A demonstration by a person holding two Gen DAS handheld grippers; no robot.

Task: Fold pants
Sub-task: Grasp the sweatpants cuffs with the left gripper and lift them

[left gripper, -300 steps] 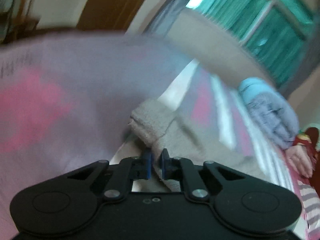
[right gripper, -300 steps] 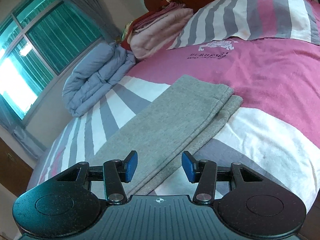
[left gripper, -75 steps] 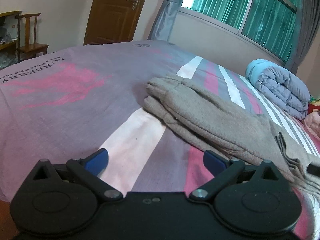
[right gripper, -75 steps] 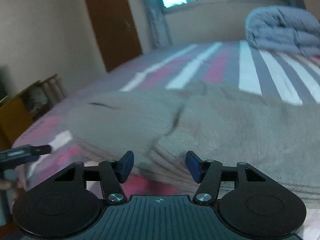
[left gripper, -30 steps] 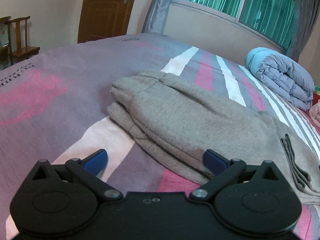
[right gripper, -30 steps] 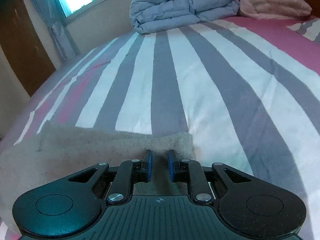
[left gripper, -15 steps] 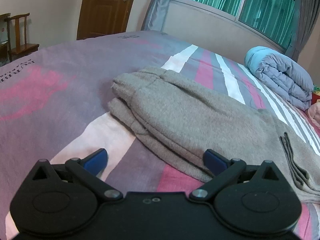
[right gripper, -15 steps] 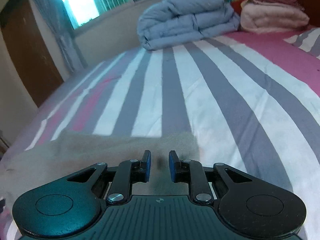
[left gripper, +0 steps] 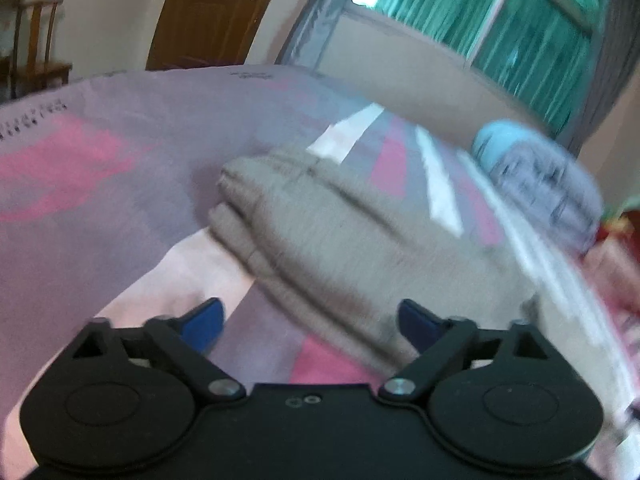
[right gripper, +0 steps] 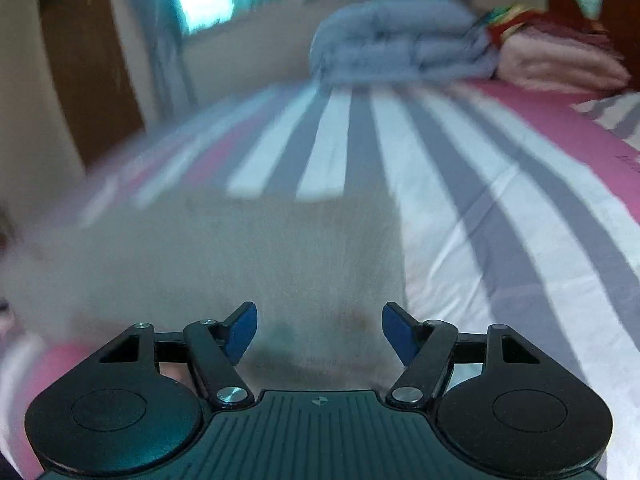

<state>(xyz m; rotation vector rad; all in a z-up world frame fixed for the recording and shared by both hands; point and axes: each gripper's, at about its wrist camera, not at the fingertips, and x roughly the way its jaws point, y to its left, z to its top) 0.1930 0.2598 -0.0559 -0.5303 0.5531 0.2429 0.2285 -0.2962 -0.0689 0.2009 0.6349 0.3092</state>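
Observation:
The grey pants [left gripper: 344,240] lie folded lengthwise on the striped bedspread [left gripper: 100,168], the leg ends at the far left in the left wrist view. My left gripper [left gripper: 310,322] is open and empty, just short of their near edge. In the right wrist view the pants [right gripper: 248,256] lie flat just ahead, and my right gripper [right gripper: 319,334] is open and empty above their near edge. Both views are motion-blurred.
A rolled blue-grey duvet [right gripper: 396,40] and a stack of pink blankets [right gripper: 560,64] lie at the far side of the bed by the window. A wooden door [left gripper: 212,12] and a chair [left gripper: 36,56] stand beyond the bed's left edge.
My right gripper has opened and let go of the pants' edge, which now lies flat. My left gripper, still open, has swung quickly and the view has blurred.

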